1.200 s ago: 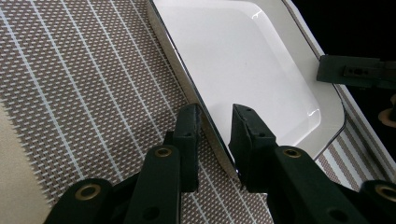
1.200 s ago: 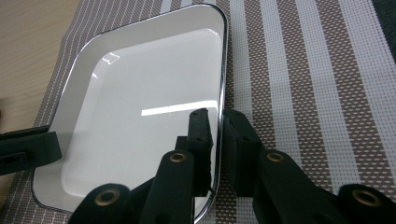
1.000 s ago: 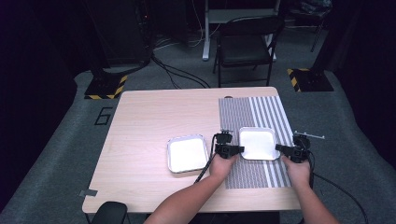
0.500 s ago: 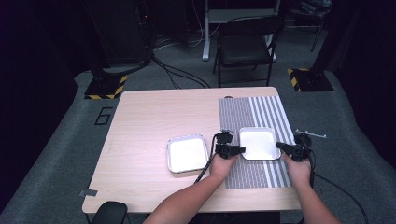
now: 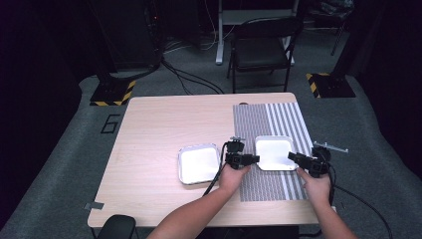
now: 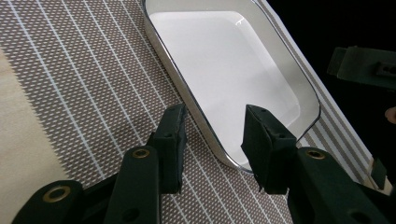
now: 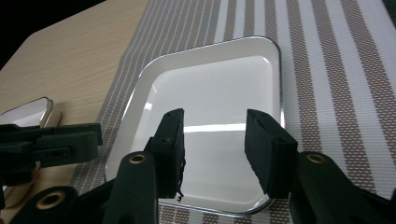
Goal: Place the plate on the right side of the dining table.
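Observation:
A white rectangular tray (image 5: 273,153) lies on a striped placemat (image 5: 259,119) at the right of the wooden table (image 5: 164,124). My left gripper (image 5: 254,159) is at the tray's left edge and my right gripper (image 5: 291,156) at its right edge. In the left gripper view the left gripper (image 6: 212,140) stands open, its jaws either side of the tray (image 6: 224,60) rim without pressing on it. In the right gripper view the right gripper (image 7: 214,140) is open over the tray (image 7: 219,88) near edge. Both sets of jaws have just been opening.
A second white tray (image 5: 199,163) sits on bare wood just left of the placemat, close to my left hand. A folding chair (image 5: 261,50) stands beyond the table's far edge. A dark object (image 5: 117,226) sits at the front left corner.
The tray lies at the same spot on the mat. Both grippers stay at its sides, and the right hand has shifted slightly.

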Demonstrator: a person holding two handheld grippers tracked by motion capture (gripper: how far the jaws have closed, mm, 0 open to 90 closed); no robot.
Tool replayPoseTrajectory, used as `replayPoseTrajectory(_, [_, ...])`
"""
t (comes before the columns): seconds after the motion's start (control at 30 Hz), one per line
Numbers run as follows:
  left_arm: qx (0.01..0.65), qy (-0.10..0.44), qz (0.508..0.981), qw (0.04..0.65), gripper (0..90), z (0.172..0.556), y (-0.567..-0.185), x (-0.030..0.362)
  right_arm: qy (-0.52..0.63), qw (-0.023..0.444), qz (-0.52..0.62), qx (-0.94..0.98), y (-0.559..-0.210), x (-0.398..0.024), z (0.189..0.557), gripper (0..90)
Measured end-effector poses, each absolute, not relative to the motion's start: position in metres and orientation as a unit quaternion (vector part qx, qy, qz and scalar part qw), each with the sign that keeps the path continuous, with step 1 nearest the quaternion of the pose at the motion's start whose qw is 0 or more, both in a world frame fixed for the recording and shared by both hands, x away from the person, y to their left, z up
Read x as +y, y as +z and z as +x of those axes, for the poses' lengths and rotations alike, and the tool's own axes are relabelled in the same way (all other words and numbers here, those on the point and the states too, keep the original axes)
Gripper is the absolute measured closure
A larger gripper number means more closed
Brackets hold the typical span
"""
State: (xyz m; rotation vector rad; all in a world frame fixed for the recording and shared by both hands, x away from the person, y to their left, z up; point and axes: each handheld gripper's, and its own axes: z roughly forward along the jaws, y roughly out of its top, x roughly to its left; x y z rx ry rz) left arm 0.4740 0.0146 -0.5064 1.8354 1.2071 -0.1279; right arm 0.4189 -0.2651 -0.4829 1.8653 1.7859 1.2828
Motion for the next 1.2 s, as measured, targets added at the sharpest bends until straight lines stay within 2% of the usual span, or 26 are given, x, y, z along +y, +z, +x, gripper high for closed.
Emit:
replayPoseTrajectory(0.83, [0.479, -0.042, 0.734, 0.48, 55.7, 0.465, -0.481, 0.079, 0.466, 0.118, 0.595, 0.645, -0.467, -0.235, 0.398, 54.2])
replayPoseTrajectory(1.2, [0.474, -0.018, 0.732, 0.488, 55.0, 0.463, -0.47, 0.122, 0.486, 0.103, 0.569, 0.655, -0.46, -0.218, 0.385, 53.3])
